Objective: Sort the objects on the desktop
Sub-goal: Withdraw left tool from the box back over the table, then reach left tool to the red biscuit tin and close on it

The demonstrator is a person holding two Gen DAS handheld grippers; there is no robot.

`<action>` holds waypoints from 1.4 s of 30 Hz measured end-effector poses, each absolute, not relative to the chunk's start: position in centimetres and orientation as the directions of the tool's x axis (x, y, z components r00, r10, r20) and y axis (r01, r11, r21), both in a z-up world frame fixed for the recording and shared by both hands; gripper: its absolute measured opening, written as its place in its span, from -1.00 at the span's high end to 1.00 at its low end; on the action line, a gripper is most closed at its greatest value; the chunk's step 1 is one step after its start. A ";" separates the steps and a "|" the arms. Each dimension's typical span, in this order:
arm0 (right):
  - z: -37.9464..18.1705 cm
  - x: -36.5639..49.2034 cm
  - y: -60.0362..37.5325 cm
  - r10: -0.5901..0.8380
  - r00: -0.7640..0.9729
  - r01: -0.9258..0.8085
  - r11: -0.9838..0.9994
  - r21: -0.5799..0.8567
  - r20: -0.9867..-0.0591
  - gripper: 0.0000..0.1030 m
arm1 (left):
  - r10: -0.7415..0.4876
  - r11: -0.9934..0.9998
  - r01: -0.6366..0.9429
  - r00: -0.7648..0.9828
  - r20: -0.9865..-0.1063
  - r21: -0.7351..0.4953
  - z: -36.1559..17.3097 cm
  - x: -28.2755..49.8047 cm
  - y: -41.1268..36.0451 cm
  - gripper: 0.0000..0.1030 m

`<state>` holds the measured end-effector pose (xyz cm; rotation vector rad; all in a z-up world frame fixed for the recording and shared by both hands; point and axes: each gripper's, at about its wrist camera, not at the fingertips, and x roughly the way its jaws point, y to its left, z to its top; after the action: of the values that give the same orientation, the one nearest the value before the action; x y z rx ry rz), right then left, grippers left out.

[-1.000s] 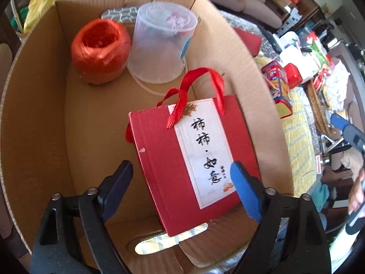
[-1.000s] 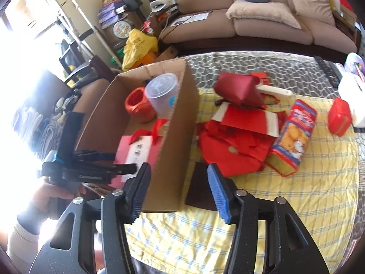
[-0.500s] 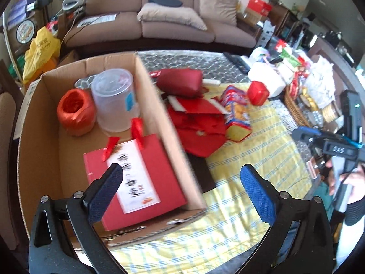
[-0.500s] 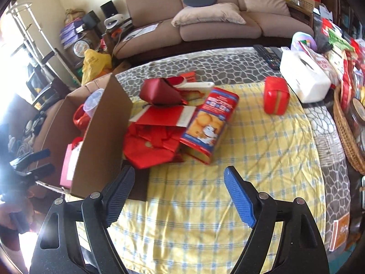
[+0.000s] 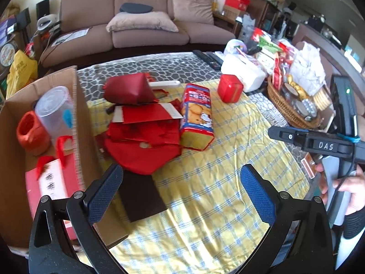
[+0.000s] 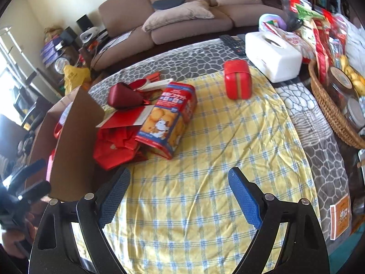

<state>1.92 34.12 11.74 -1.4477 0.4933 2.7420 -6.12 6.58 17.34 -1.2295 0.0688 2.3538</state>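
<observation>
the left gripper (image 5: 182,187) has its jaws wide apart, nothing between them; the right gripper (image 6: 179,194) has just been opening and is empty too; ahead of both, a little to the left, lies the biscuit box (image 5: 197,116) on the yellow cloth (image 6: 216,159); the cardboard box (image 5: 77,123) stands far left, the red gift bag (image 5: 53,182) inside it

One cardboard box (image 5: 78,123), one biscuit tin (image 5: 197,116), one red tin (image 5: 229,88), one wicker basket (image 5: 285,109).

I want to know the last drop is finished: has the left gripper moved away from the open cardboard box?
Yes. The left gripper has swung right, off the brown cardboard box, and now hangs open over the yellow checked cloth.
</observation>
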 end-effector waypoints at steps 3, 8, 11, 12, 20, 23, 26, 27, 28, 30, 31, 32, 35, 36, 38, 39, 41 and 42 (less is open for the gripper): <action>10.9 1.1 34.4 -0.176 -0.582 -0.157 -0.934 0.322 -0.794 -0.74 | 0.384 -0.886 -0.431 -0.477 -0.791 -0.171 15.0 -7.0 8.4 -1.00; 9.2 -0.2 35.1 -0.205 -0.591 -0.190 -0.904 0.382 -0.780 -0.75 | 0.401 -0.889 -0.418 -0.508 -0.762 -0.190 12.2 -8.4 10.7 -1.00; 8.1 -0.8 35.8 -0.213 -0.591 -0.208 -0.891 0.403 -0.778 -0.74 | 0.400 -0.887 -0.432 -0.534 -0.745 -0.166 11.0 -9.3 12.4 -1.00; 7.7 -1.0 36.2 -0.214 -0.590 -0.214 -0.888 0.407 -0.778 -0.74 | 0.395 -0.887 -0.435 -0.541 -0.743 -0.155 10.6 -9.6 13.0 -1.00; 4.6 -2.2 39.8 -0.220 -0.570 -0.274 -0.858 0.435 -0.792 -0.75 | 0.332 -0.889 -0.457 -0.581 -0.743 -0.039 8.8 -12.6 17.5 -1.00; 4.6 -2.1 40.5 -0.221 -0.579 -0.277 -0.852 0.445 -0.785 -0.75 | 0.321 -0.893 -0.449 -0.596 -0.736 -0.026 8.2 -13.7 18.2 -1.00; 4.8 -2.2 40.8 -0.232 -0.583 -0.277 -0.844 0.459 -0.779 -0.74 | 0.332 -0.894 -0.445 -0.573 -0.749 -0.056 7.4 -14.9 18.5 -0.83; 4.8 -2.2 40.9 -0.234 -0.582 -0.276 -0.844 0.460 -0.779 -0.74 | 0.331 -0.893 -0.447 -0.564 -0.756 -0.058 7.1 -15.1 18.7 -0.61; 4.7 -2.3 40.9 -0.233 -0.581 -0.277 -0.844 0.459 -0.780 -0.74 | 0.326 -0.892 -0.448 -0.559 -0.762 -0.053 6.9 -15.4 18.9 -0.47; 4.6 -2.2 41.1 -0.232 -0.578 -0.279 -0.844 0.457 -0.782 -0.75 | 0.312 -0.893 -0.449 -0.555 -0.771 -0.039 6.4 -15.5 19.2 -0.45; 4.6 -2.2 41.2 -0.234 -0.578 -0.280 -0.843 0.460 -0.782 -0.74 | 0.309 -0.893 -0.448 -0.555 -0.772 -0.036 6.2 -15.5 19.2 -0.45; 4.6 -2.2 41.2 -0.233 -0.579 -0.280 -0.843 0.460 -0.781 -0.74 | 0.306 -0.893 -0.448 -0.554 -0.774 -0.032 6.1 -15.5 19.3 -0.46; 4.6 -2.1 41.3 -0.234 -0.583 -0.280 -0.841 0.463 -0.778 -0.74 | 0.291 -0.894 -0.447 -0.550 -0.783 -0.018 5.7 -15.7 19.7 -0.47; 4.6 -2.0 41.3 -0.235 -0.583 -0.279 -0.841 0.464 -0.777 -0.74 | 0.289 -0.894 -0.448 -0.547 -0.786 -0.017 5.6 -15.8 19.8 -0.47; 4.6 -2.0 41.3 -0.236 -0.585 -0.280 -0.839 0.466 -0.776 -0.74 | 0.280 -0.894 -0.447 -0.545 -0.790 -0.008 5.4 -15.8 20.0 -0.35; 4.6 -1.9 41.4 -0.240 -0.586 -0.279 -0.837 0.471 -0.774 -0.74 | 0.292 -0.892 -0.452 -0.539 -0.790 -0.021 5.5 -15.8 19.9 -0.35; 4.6 -1.8 41.4 -0.253 -0.587 -0.276 -0.830 0.484 -0.769 -0.74 | 0.323 -0.892 -0.447 -0.515 -0.794 -0.073 5.5 -15.8 19.4 -0.35; 4.5 -1.8 41.4 -0.267 -0.587 -0.273 -0.824 0.497 -0.764 -0.74 | 0.339 -0.891 -0.443 -0.502 -0.796 -0.100 5.6 -15.6 19.2 -0.35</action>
<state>-1.82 41.41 4.48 -1.4252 0.9314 2.6359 -15.59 19.21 5.59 -1.2263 0.1610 2.3833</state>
